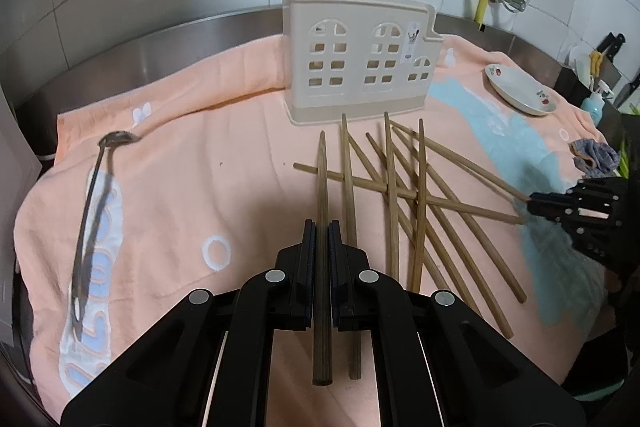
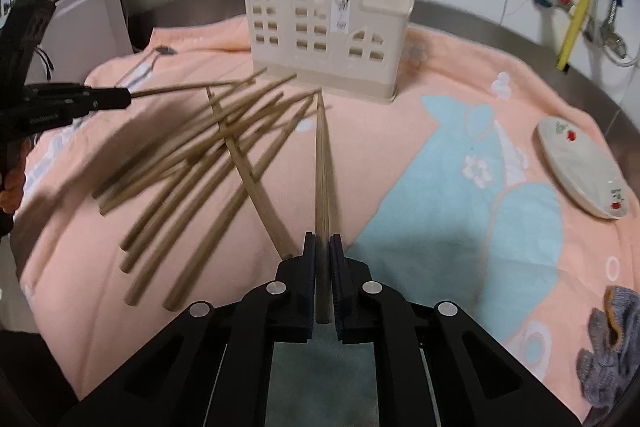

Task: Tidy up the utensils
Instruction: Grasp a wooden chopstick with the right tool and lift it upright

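Note:
Several wooden chopsticks [image 1: 404, 195] lie crossed on a peach towel [image 1: 192, 187]; they also show in the right wrist view [image 2: 208, 163]. A beige house-shaped utensil holder [image 1: 356, 63] stands behind them, also seen from the right wrist [image 2: 324, 35]. My left gripper [image 1: 322, 227] is shut on one chopstick [image 1: 322, 187], pointing toward the holder. My right gripper [image 2: 323, 241] is shut on another chopstick [image 2: 322, 163], lifted at its thick end. The right gripper shows at the right edge of the left wrist view [image 1: 530, 205]. A metal spoon [image 1: 90, 219] lies at the left.
A white patterned dish [image 1: 520, 89] sits on the towel at the far right, also in the right wrist view [image 2: 580, 171]. A grey rag [image 2: 612, 343] lies at the towel's right edge. A steel counter rim and tiled wall with pipes stand behind.

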A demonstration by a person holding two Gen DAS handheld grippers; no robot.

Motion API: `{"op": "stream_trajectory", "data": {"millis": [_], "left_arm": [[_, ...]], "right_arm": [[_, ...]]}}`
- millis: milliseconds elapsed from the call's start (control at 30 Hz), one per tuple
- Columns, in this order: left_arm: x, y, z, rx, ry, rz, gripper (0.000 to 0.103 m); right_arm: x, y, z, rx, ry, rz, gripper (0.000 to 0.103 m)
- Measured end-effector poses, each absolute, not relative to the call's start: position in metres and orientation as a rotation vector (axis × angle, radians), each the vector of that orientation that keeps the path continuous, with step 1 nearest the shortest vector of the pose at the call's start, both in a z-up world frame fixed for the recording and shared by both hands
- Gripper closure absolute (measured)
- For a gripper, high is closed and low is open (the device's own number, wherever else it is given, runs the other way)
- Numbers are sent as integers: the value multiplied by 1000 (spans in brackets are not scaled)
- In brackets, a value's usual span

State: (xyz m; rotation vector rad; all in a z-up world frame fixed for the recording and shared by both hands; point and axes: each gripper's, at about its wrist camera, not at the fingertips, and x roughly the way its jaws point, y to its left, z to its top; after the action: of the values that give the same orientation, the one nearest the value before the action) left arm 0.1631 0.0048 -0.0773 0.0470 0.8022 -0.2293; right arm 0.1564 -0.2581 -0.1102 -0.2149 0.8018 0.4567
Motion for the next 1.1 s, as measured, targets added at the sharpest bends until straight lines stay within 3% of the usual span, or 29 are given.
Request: {"op": "stream_trajectory", "data": {"millis": [500, 1100], "left_arm": [[168, 14, -31, 49, 734, -256, 98], [194, 15, 56, 81, 626, -304, 98]], "right_arm": [[152, -262, 5, -91, 579, 426, 96], [208, -266, 124, -115, 505, 439, 96]]}}
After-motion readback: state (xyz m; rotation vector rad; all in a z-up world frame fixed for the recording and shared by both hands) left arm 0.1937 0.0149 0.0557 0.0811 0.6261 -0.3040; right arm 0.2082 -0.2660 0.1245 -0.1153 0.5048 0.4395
